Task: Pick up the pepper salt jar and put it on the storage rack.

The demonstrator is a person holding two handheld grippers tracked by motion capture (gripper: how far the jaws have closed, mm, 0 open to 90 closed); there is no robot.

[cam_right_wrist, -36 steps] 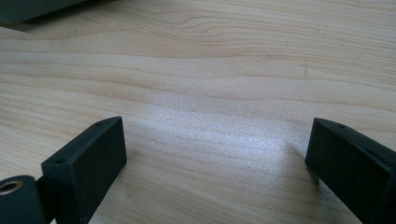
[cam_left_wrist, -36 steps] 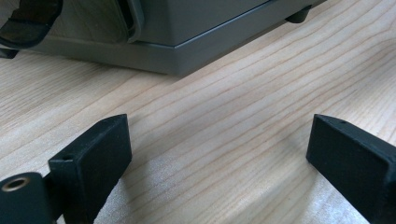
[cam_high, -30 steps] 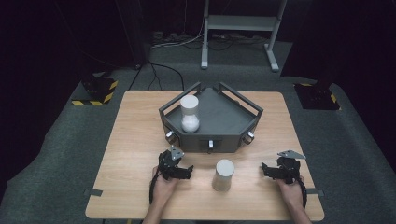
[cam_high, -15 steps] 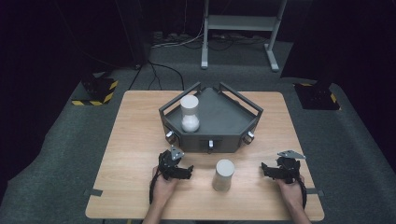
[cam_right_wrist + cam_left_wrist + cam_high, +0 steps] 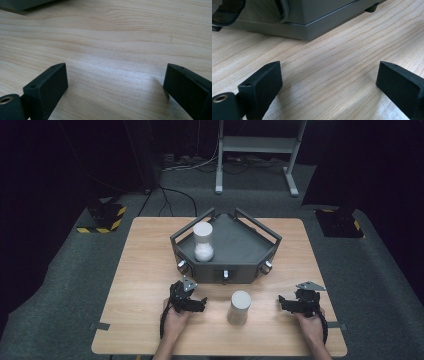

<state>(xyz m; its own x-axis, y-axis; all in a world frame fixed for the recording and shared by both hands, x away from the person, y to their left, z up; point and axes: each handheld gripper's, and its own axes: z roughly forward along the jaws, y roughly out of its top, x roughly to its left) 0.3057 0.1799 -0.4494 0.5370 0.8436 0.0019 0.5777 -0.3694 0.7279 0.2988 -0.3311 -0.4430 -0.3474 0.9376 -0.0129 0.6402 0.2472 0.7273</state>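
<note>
I have both hand-held grippers resting low on the worktop [image 5: 150, 250] near its front edge. The left hand-held gripper [image 5: 199, 303] has its jaws spread wide with nothing between them, and the right hand-held gripper [image 5: 283, 303] is equally wide and empty; in each gripper view I see bare wood between the black jaws. The white cylinder [image 5: 239, 307] stands upright between them, apart from both, which I judge a neutral spot that either side can reach. Behind it sits the grey tray [image 5: 245, 245], with a second cylinder [image 5: 203, 241] upright in its left part, probably where this one belongs. From the left gripper view the tray's base [image 5: 312, 27] is close ahead.
</note>
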